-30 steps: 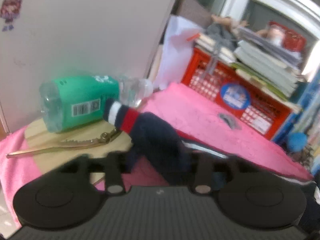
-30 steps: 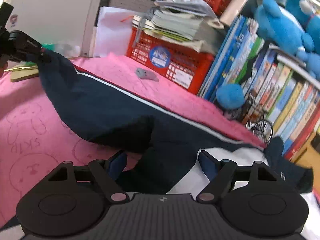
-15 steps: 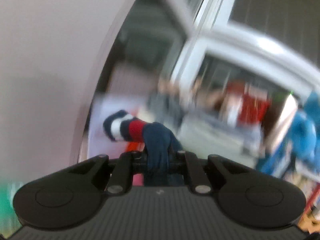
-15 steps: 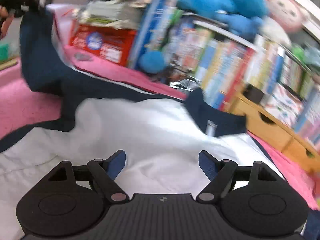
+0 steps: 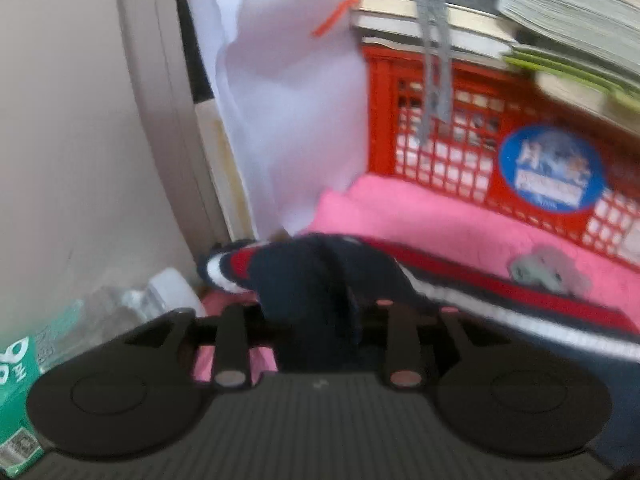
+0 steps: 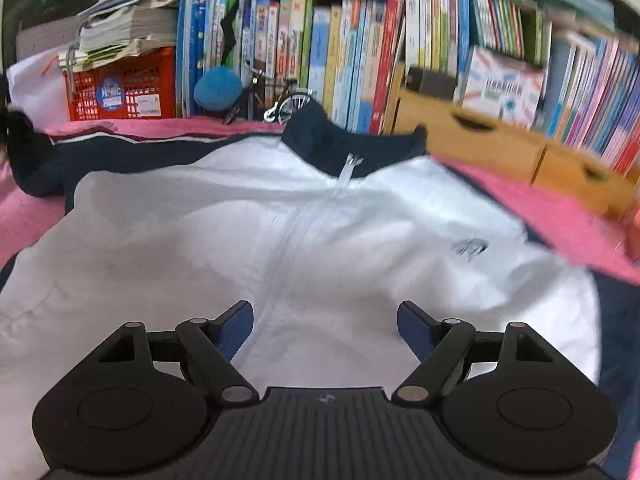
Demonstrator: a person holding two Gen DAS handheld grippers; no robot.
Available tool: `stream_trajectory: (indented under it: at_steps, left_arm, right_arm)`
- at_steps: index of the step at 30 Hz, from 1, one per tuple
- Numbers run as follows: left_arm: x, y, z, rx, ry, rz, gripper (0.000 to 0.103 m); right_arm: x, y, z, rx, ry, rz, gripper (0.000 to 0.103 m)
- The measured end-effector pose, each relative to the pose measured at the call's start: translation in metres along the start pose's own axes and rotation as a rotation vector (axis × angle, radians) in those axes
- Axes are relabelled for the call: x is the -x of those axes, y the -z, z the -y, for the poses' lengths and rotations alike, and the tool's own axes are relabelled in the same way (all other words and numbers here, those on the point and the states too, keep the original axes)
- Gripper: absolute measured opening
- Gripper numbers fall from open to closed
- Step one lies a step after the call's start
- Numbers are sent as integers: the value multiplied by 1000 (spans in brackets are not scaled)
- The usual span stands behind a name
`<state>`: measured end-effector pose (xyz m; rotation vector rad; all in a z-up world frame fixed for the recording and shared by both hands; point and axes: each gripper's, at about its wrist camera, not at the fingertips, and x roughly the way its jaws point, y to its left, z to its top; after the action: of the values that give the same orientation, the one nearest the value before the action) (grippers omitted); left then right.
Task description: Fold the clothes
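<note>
Jaws of the left gripper [image 5: 316, 320] are opening with the navy sleeve [image 5: 320, 280] between them; whether they press it I cannot tell. Right gripper [image 6: 325, 322] hovers released over the white jacket [image 6: 280, 232], spread zipped on the pink blanket [image 6: 560, 208] before the bookshelf [image 6: 360, 40] and red crate [image 5: 460, 140].
</note>
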<state>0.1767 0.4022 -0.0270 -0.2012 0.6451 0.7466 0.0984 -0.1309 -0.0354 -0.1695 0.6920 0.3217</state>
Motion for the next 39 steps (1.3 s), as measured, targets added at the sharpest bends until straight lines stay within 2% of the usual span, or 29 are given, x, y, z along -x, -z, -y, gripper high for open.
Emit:
stream_trajectory:
  at_steps: [2,4,6,8,10,12,13,14,16,18,20,22,24,26,28,29,31,33,34,35,37,39]
  left_arm:
    - [11,4,1,-9,27,2,48]
    - [30,5,2,-5,76,23,51]
    - [52,7,3,-8,103,44,54]
    - [78,9,9,-11,156,69,55]
    - [118,20,25,-65,281,107,55]
    - [158,40,44,-147,421,138,59]
    - [178,51,54,-186,491,153,62]
    - [199,63,62,-209,552,157,66]
    - [231,86,83,-240,674,126,67]
    - [254,108,105,-263,777,74,67]
    - [268,130,132,-315,835,23,67]
    - [269,150,158,-359,823,-19,67]
    - [264,169,181,-394,789,-62,67]
    - [256,183,190,-403,720,-84,67]
    - [251,194,191,-409,636,-75,67]
    - [249,197,190,-413,609,-70,69]
    - [251,201,185,-420,595,-42,70]
    - [253,204,184,-425,582,-26,72]
    - [254,204,184,-426,576,-23,73]
    - [252,204,185,-421,574,-23,76]
    - [252,203,184,-412,573,-22,77]
    - [255,206,182,-412,570,-14,78]
  right_arm:
    - [-8,1,-1,-26,-34,-11,78]
    - [-17,-2,-5,-43,-64,-9,79]
    - [-27,-7,-8,-42,-68,-5,84]
    - [-39,-15,-11,-39,-67,1,95]
    - [-49,-23,-13,-41,-64,-1,95]
    - [-45,-32,-14,-50,-69,3,87]
    - [-36,-34,-11,-52,-91,35,82]
    - [-26,-33,-4,-62,-106,69,82]
    - [-4,-28,16,-105,-94,126,82]
    - [22,-16,48,-164,-45,188,82]
    - [43,-5,86,-171,105,235,82]
    - [47,1,122,-131,328,232,87]
    - [31,7,163,-79,526,167,93]
    - [8,12,202,-62,613,83,94]
    - [-12,15,235,-72,663,17,94]
    - [-19,16,249,-81,668,-11,95]
    - [-26,22,271,-104,608,-53,93]
    - [-22,21,286,-136,533,-53,59]
    - [-17,17,288,-123,561,-42,19]
    - [-8,12,292,-107,621,-10,16]
    - [21,4,313,-144,755,110,16]
    - [60,3,347,-277,947,237,16]
